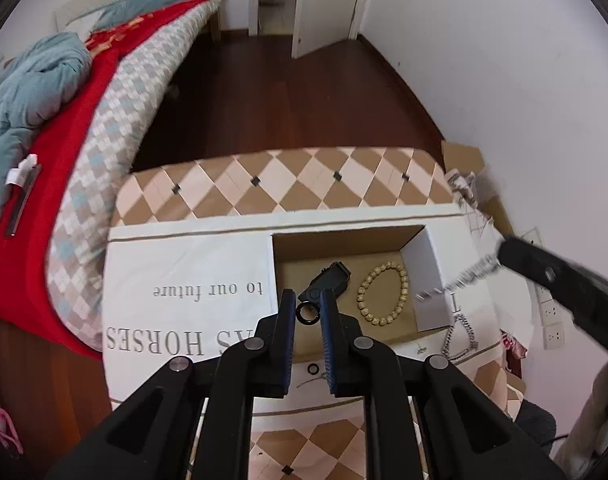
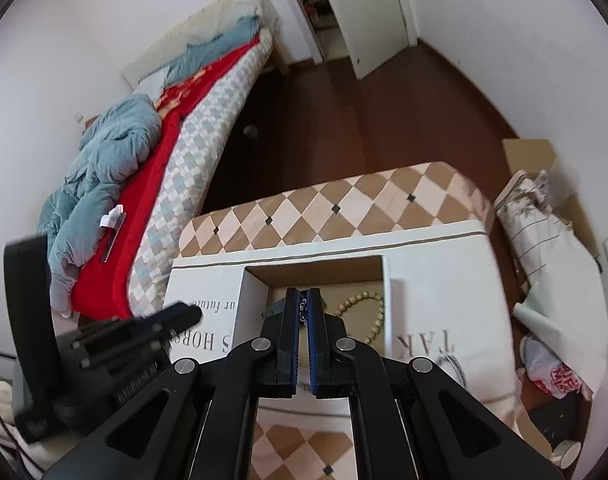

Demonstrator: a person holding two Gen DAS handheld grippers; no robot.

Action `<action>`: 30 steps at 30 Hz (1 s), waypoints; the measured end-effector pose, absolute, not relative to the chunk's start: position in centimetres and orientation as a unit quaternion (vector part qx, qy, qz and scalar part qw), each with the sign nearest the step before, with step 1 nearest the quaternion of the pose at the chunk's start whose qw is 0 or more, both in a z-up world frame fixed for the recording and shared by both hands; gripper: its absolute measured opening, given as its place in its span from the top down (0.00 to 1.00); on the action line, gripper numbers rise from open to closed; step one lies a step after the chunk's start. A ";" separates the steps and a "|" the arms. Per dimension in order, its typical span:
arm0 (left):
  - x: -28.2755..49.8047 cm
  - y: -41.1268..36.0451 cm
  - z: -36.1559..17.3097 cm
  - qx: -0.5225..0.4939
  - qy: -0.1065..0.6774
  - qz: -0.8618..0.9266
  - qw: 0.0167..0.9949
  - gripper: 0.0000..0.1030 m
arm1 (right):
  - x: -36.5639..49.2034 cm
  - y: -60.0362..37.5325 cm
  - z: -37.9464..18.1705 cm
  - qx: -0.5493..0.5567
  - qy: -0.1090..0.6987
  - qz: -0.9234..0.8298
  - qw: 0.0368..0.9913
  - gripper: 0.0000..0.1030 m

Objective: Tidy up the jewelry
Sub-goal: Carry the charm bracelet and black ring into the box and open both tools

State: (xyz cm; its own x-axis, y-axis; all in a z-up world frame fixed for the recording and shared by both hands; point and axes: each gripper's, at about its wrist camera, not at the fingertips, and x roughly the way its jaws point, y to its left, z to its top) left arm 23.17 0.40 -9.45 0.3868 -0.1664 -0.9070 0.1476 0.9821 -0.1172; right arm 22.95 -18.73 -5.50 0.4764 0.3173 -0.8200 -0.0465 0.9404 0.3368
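Silver chain [image 2: 303,309] in right gripper [image 2: 303,306]

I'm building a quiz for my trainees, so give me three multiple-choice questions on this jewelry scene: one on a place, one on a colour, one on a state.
1. Where does the bead bracelet lie? A on the bed; B in the box's compartment; C on the floor.
2. What colour is the ring between the left gripper's tips? A black; B gold; C red.
3. How is the right gripper? A wide open; B shut on a silver chain; C shut on the bracelet.
B: it rests on the compartment's cardboard bottom. A: it shows dark against the cardboard. B: chain links sit between its closed pads.
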 end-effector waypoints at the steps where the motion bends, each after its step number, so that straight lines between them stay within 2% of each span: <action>1: 23.4 0.2 -10.1 -0.007 0.552 -0.095 0.829 0.91 | 23.7 -18.5 -6.1 0.134 0.507 0.109 0.844 0.96; 11: 24.9 0.0 -14.8 -0.030 0.599 -0.091 0.795 0.88 | 30.7 -16.5 -12.1 0.121 0.580 0.125 0.796 0.95; 12: 24.9 0.2 -14.8 -0.035 0.600 -0.089 0.794 0.87 | 30.9 -16.5 -12.2 0.119 0.584 0.122 0.794 0.91; 13: 25.0 0.3 -14.8 -0.037 0.599 -0.086 0.795 0.85 | 31.0 -16.6 -12.2 0.115 0.585 0.119 0.794 0.78; 14: 25.1 0.5 -14.5 -0.035 0.595 -0.083 0.799 0.80 | 30.9 -16.7 -12.1 0.107 0.585 0.112 0.796 0.68; 15: 25.1 0.7 -14.2 -0.033 0.590 -0.077 0.803 0.68 | 30.6 -16.9 -11.9 0.094 0.582 0.100 0.802 0.50; 16: 25.1 1.0 -13.8 -0.031 0.583 -0.069 0.809 0.61 | 30.3 -17.2 -11.6 0.085 0.576 0.091 0.808 0.42; 17: 25.1 1.3 -13.4 -0.031 0.577 -0.062 0.814 0.46 | 30.0 -17.6 -11.4 0.079 0.574 0.083 0.811 0.42; 18: 25.1 1.6 -13.0 -0.029 0.568 -0.052 0.821 0.38 | 29.7 -17.9 -11.3 0.071 0.573 0.073 0.813 0.42; 20: 24.9 2.0 -12.4 -0.021 0.558 -0.040 0.829 0.36 | 29.0 -18.5 -11.1 0.058 0.569 0.054 0.818 0.41; 21: 24.8 2.3 -12.1 -0.014 0.552 -0.028 0.833 0.28 | 28.5 -18.8 -11.2 0.046 0.569 0.041 0.820 0.35; 22: 24.8 2.5 -11.9 -0.006 0.547 -0.018 0.837 0.21 | 28.1 -19.0 -11.3 0.035 0.568 0.029 0.822 0.24; 23: 24.6 2.6 -11.8 0.002 0.540 -0.009 0.841 0.10 | 27.4 -19.2 -11.5 0.022 0.567 0.015 0.823 0.18; 24: 24.4 2.8 -11.7 0.009 0.536 -0.002 0.844 0.07 | 27.1 -19.3 -11.7 0.015 0.567 0.008 0.824 0.09; 25: 24.1 3.0 -11.7 0.014 0.534 0.004 0.845 0.07 | 26.5 -19.3 -12.0 0.005 0.566 0.000 0.824 0.05; 27: 24.0 3.2 -11.9 0.021 0.537 0.008 0.843 0.02 | 25.6 -19.3 -12.5 -0.004 0.571 -0.007 0.821 0.00; 30: 23.2 3.3 -12.1 0.032 0.537 0.014 0.843 0.01 | 24.2 -18.8 -13.3 -0.013 0.573 -0.010 0.819 0.00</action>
State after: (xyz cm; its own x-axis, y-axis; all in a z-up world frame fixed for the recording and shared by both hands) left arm 23.24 3.32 -12.10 0.4228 0.0577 -0.9044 0.0110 0.9976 0.0688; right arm 24.20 -18.81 -13.26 0.3427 -0.0317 -0.9389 0.0020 0.9995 -0.0330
